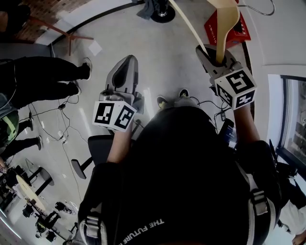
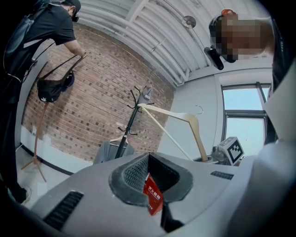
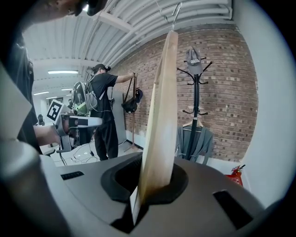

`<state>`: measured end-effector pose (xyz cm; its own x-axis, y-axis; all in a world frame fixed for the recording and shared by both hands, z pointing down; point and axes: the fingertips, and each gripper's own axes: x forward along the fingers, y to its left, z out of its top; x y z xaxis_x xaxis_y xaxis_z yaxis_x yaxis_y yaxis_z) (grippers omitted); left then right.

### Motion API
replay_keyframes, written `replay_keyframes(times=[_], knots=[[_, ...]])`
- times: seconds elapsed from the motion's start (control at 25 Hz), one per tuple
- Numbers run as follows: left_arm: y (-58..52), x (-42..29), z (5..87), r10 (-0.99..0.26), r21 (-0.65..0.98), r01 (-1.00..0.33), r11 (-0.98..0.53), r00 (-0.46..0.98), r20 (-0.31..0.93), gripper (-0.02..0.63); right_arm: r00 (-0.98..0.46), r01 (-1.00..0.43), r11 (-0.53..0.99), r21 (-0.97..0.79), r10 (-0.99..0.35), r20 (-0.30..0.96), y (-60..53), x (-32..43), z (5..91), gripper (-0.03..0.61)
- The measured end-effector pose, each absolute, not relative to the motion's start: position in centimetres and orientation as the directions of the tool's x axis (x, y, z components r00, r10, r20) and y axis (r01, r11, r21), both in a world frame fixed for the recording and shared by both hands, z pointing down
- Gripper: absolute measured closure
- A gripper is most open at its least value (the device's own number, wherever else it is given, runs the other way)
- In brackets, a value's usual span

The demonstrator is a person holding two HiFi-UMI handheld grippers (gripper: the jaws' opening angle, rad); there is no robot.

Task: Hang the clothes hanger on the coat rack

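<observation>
A pale wooden clothes hanger [image 1: 226, 23] with a metal hook [image 1: 260, 9] stands up out of my right gripper [image 1: 216, 58], which is shut on one of its arms. In the right gripper view the hanger [image 3: 161, 115] rises edge-on from the jaws of the right gripper [image 3: 149, 187]. The black coat rack [image 3: 195, 104] stands ahead against the brick wall, apart from the hanger, with a cap on top and a grey garment [image 3: 194, 141] hanging on it. My left gripper [image 1: 122, 79] is shut and holds nothing. Its own view shows the hanger [image 2: 185, 119] and the coat rack [image 2: 133, 118].
A person in black [image 3: 104, 111] stands at the left by a second stand with a bag. A red fire extinguisher box [image 1: 236, 29] sits on the floor by the white wall. The coat rack's base [image 1: 162, 13] is at the far floor edge. Cables lie at left.
</observation>
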<state>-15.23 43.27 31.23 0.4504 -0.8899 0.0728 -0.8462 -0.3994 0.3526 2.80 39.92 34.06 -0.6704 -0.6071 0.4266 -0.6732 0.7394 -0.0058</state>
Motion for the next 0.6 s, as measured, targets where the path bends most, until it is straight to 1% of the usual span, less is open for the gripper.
replay_keyframes(times=[0.12,0.32,0.6], knots=[[42.2,-15.5,31.4,-0.895,0.348,-0.854,-0.387,0.439,0.082,0.600,-0.678,-0.662,0.749,-0.006,-0.596,0.430,38.9,2.5,34.6,0.549],[39.2,-13.8,30.9,-0.898,0.328,-0.863,-0.385,0.432,0.082,0.600,-0.692,-0.642,0.766,0.008,-0.584,0.425,35.9,3.7,34.7,0.550],[34.6,-9.3,30.6,-0.901,0.299,-0.875,-0.379,0.423,0.095,0.600,-0.722,-0.582,0.812,0.053,-0.545,0.426,31.4,6.5,35.2,0.549]])
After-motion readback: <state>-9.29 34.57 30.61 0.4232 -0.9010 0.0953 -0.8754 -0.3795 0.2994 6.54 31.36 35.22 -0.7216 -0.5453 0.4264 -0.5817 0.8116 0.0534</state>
